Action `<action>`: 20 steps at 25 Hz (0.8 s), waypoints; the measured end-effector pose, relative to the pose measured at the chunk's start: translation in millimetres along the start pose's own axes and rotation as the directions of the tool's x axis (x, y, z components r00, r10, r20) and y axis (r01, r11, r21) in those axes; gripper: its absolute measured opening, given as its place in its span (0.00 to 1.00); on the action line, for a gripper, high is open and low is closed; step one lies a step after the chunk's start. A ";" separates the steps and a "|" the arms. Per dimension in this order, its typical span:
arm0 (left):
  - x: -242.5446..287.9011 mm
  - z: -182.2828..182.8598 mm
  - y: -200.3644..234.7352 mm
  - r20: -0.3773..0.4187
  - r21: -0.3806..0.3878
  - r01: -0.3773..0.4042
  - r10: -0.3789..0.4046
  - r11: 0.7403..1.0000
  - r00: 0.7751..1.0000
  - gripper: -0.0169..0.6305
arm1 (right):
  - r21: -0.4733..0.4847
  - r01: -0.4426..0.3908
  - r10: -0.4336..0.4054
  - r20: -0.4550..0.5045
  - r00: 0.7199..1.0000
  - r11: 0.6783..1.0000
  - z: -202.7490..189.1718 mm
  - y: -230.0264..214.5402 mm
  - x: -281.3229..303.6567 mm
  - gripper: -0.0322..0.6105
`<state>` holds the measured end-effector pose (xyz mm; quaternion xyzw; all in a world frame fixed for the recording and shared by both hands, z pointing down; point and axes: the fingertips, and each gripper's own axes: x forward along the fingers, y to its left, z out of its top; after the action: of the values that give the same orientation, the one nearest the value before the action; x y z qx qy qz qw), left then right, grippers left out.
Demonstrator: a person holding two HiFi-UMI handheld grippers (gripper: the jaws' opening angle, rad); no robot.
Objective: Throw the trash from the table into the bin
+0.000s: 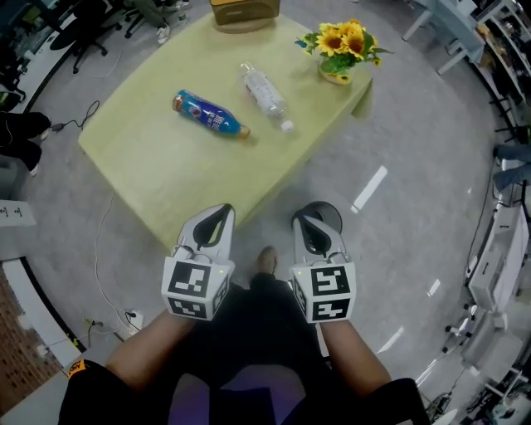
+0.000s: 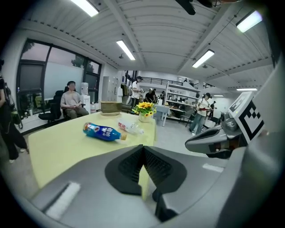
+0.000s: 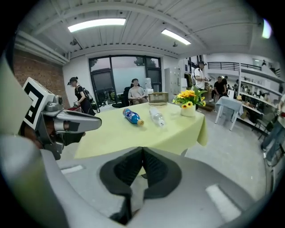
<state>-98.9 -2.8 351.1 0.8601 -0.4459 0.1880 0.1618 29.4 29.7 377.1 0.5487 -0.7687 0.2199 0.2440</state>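
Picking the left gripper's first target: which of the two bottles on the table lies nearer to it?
The blue-wrapped bottle. It lies left of the clear bottle, which sits farther back, toward the sunflowers.

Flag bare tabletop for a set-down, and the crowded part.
Bare: the near half of the pale yellow-green table, from the lying blue-labelled plastic bottle to the near edge, plus the left corner. Crowded: the far side, where the lying clear plastic bottle, the sunflower pot and the tan box sit.
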 end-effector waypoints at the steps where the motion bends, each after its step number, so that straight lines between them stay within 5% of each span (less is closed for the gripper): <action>1: -5.0 0.2 7.0 0.003 -0.008 -0.016 0.016 1.000 1.000 0.04 | -0.007 -0.007 0.007 0.002 1.000 1.000 4.6 4.3 2.5 0.05; 20: -22.5 12.5 73.6 0.035 -0.036 -0.087 0.088 0.996 0.996 0.04 | -0.029 -0.057 0.057 -0.014 0.998 0.998 36.7 53.0 42.2 0.05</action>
<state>-169.5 -33.0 337.7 0.8402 -0.4890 0.1714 0.1598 -37.7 -7.6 370.6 0.5215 -0.7856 0.2190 0.2508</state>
